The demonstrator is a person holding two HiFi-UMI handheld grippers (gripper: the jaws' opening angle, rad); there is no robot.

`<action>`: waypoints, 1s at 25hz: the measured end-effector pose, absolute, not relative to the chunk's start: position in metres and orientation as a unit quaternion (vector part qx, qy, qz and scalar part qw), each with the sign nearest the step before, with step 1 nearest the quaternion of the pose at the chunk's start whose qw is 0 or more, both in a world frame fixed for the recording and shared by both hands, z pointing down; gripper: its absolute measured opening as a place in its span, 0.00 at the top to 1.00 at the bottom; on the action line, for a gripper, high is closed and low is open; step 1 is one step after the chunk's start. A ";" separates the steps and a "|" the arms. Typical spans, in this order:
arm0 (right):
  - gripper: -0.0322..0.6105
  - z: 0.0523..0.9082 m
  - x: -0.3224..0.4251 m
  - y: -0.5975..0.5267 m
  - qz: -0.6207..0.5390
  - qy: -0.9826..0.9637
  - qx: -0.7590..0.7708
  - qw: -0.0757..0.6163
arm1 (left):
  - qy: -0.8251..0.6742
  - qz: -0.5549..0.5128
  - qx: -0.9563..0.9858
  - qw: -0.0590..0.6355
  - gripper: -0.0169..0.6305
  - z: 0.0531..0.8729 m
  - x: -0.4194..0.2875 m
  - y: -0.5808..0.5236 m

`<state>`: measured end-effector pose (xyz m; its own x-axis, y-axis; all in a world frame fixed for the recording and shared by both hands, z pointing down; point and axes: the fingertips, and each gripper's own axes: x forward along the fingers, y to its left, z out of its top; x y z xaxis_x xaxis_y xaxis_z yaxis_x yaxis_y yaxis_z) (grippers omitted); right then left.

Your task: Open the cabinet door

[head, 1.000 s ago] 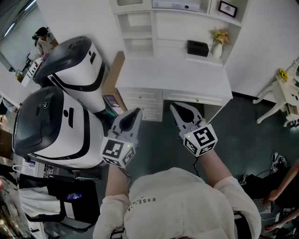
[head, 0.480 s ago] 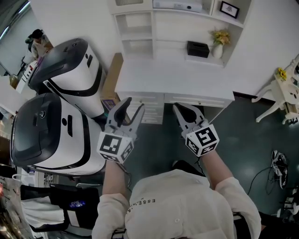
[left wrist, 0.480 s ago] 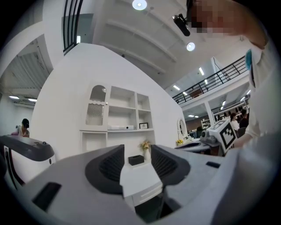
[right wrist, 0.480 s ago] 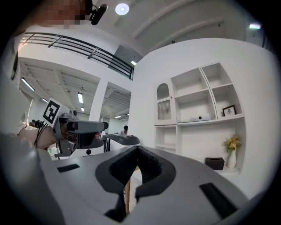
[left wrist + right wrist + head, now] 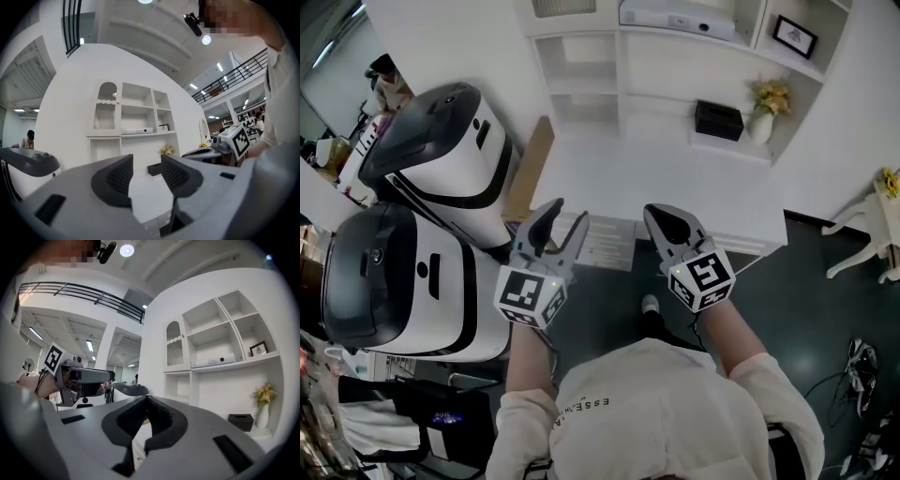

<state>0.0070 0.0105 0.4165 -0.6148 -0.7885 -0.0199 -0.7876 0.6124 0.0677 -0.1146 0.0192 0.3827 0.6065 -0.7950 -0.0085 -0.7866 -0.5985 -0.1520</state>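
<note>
The white desk hutch has a small arched cabinet door with ribbed glass (image 5: 104, 107) at its upper left; it is closed, and it also shows as the arched door (image 5: 174, 347) in the right gripper view. In the head view only the door's lower edge (image 5: 562, 7) shows at the top. My left gripper (image 5: 567, 214) is held level over the desk's front left corner, open and empty; through the left gripper (image 5: 146, 161) I see the desk top. My right gripper (image 5: 656, 216) is beside it, shut on nothing, its tips meeting in the right gripper (image 5: 146, 399) view. Both are far short of the door.
The white desk (image 5: 675, 183) has drawers below its front edge. Shelves hold a black box (image 5: 718, 119), a flower vase (image 5: 764, 112), a picture frame (image 5: 795, 36) and a white device (image 5: 675, 14). Two large black-and-white machines (image 5: 441, 141) (image 5: 394, 281) crowd the left. A white chair (image 5: 877, 220) stands right.
The left gripper's jaws went from shut to open. Both grippers and the person moved forward toward the desk, which now sits closer and lower in the head view.
</note>
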 end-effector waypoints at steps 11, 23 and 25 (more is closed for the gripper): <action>0.93 0.387 0.065 -0.170 -0.073 -0.914 0.399 0.018 | 0.484 -0.015 -0.871 0.082 0.71 0.357 -0.059 -0.149; 0.93 0.339 0.086 -0.284 -0.090 -0.918 0.386 0.004 | 0.495 0.004 -0.856 0.149 0.71 0.283 -0.040 -0.273; 0.93 0.325 0.082 -0.299 -0.100 -0.916 0.388 -0.003 | 0.495 0.008 -0.852 0.169 0.71 0.262 -0.043 -0.295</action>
<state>0.0815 -0.2989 0.3252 -0.6989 -0.7104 -0.0831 -0.7116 0.6787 0.1817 -0.0430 -0.2947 0.2623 0.5099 -0.8410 -0.1808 -0.8465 -0.4532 -0.2793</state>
